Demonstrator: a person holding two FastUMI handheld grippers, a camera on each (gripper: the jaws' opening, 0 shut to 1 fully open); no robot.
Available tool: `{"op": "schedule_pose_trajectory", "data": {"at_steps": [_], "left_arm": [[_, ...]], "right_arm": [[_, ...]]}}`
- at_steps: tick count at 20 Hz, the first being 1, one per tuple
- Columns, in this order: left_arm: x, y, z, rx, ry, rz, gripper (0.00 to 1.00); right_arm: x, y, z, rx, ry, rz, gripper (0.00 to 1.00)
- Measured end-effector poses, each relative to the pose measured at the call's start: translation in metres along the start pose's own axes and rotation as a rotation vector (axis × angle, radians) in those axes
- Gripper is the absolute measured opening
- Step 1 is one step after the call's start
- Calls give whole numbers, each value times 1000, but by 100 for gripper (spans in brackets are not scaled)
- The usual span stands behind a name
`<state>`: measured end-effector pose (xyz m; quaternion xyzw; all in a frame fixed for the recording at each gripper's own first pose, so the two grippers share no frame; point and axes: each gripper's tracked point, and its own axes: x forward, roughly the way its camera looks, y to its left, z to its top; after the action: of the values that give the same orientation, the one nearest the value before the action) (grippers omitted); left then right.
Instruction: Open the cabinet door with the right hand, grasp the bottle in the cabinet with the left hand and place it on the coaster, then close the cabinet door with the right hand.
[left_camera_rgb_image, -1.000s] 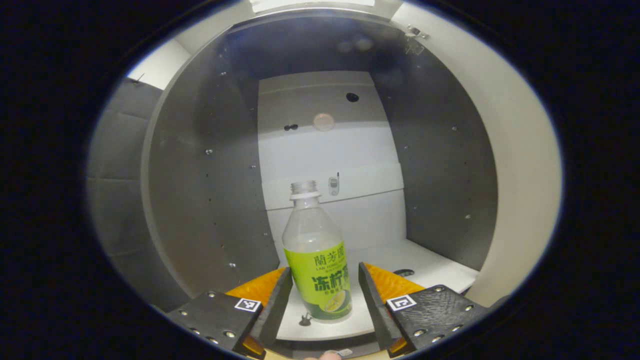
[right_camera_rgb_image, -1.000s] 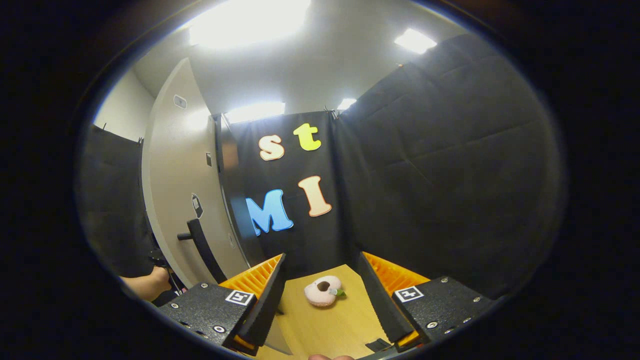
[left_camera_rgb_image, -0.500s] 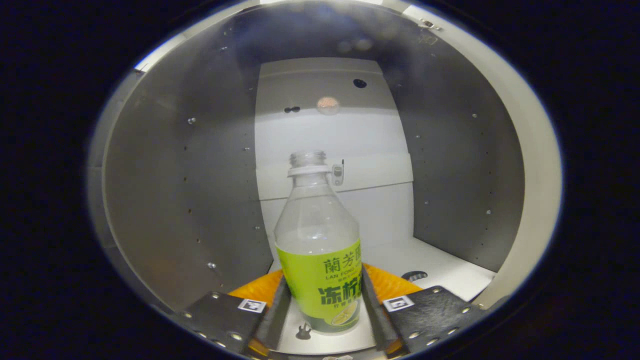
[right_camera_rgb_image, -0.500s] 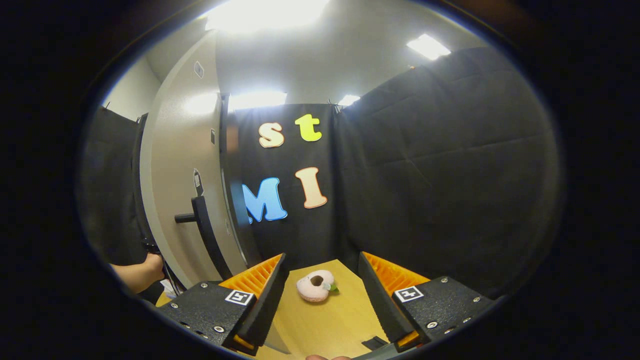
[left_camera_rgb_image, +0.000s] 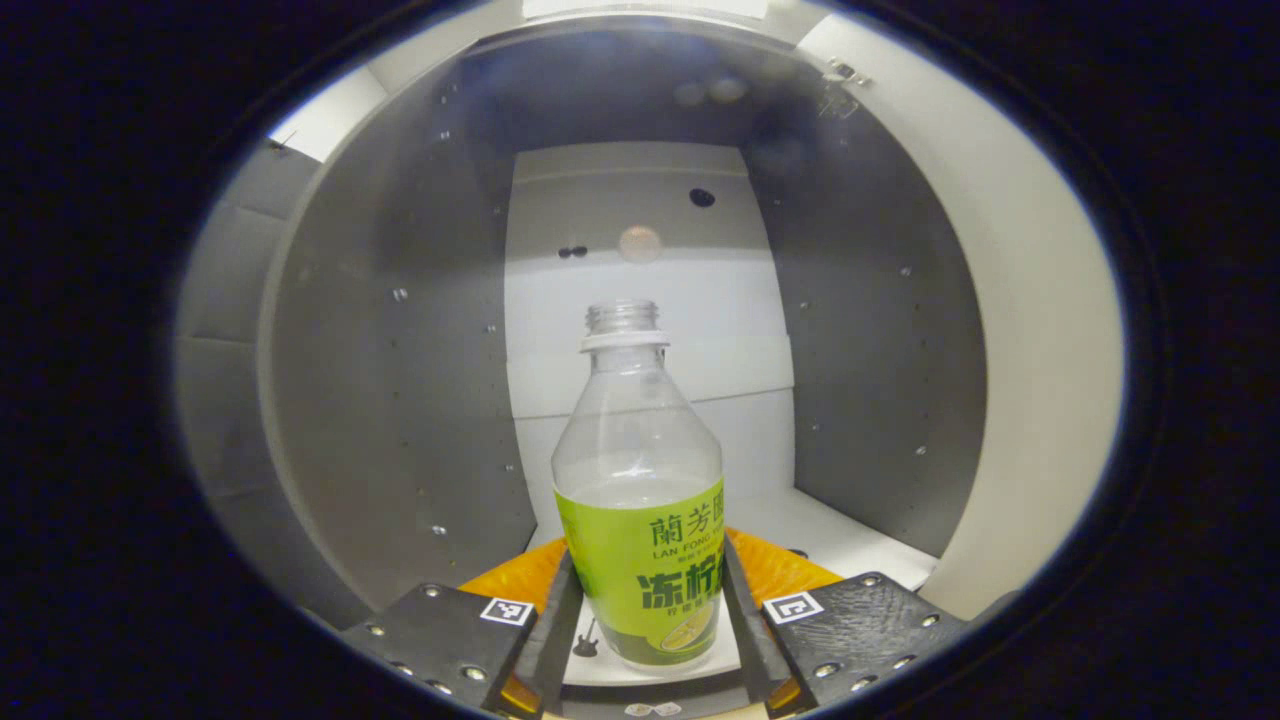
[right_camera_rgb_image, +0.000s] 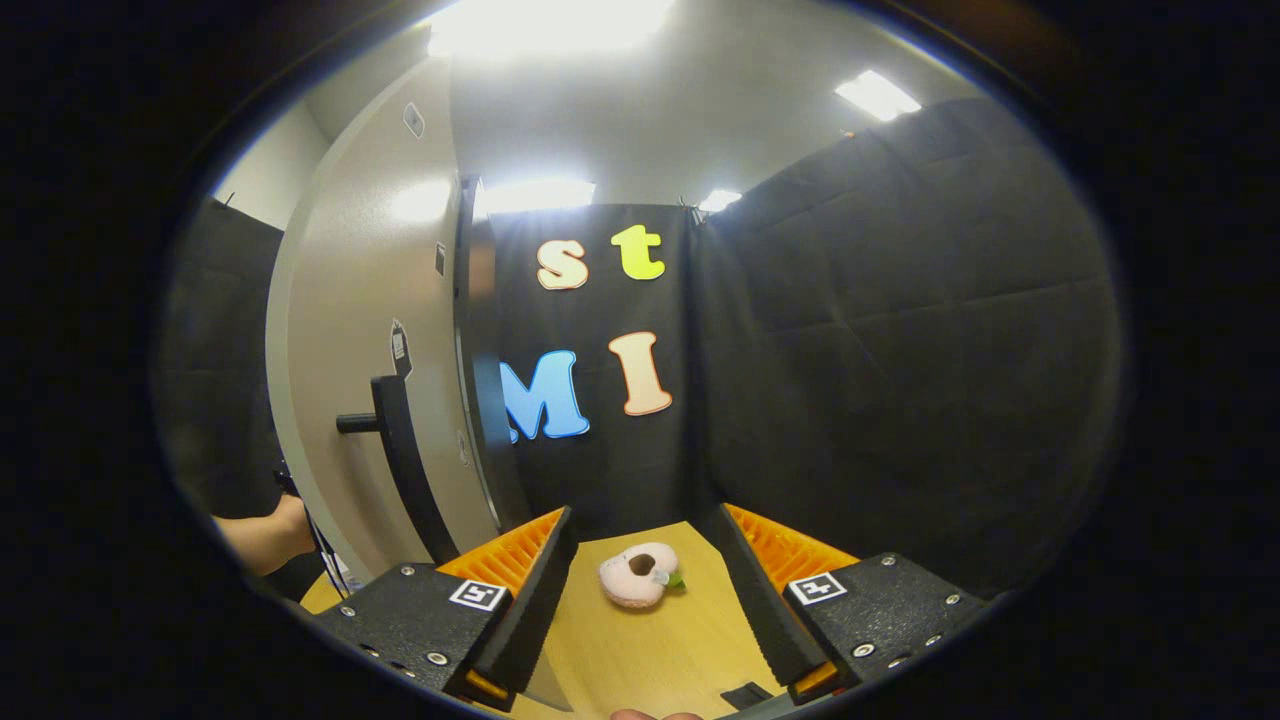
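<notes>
Left gripper (left_camera_rgb_image: 645, 640) fingers are gripping the clear green-labelled plastic bottle (left_camera_rgb_image: 637, 500) inside the grey cabinet (left_camera_rgb_image: 400, 400); right gripper (right_camera_rgb_image: 645, 590) is idling, spread; next, lifting it out toward the coaster.

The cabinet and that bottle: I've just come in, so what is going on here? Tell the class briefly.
A person is working with a gripper in each hand. The left gripper has reached into the open cabinet and is shut on the bottle, both fingers pressing on its green label; the bottle stands upright, uncapped. The right gripper is open, over a wooden table where a small pink plush lies. Beside it, the cabinet door stands open, handle free.
</notes>
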<state>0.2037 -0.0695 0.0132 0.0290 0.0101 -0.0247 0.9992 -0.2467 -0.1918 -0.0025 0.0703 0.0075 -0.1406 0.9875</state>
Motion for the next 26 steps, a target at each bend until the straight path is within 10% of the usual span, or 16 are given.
{"op": "schedule_pose_trajectory", "data": {"at_steps": [15, 23, 26], "left_arm": [[-3, 8, -3, -21, -26, 190, 74], [-3, 13, -6, -8, -10, 243, 61], [-1, 16, -7, -10, -4, 264, 75]], "right_arm": [[39, -17, -63, 27, 177, 258, 87], [80, -23, -93, -12, 135, 156, 87], [91, -21, -100, -31, 57, 76, 87]]}}
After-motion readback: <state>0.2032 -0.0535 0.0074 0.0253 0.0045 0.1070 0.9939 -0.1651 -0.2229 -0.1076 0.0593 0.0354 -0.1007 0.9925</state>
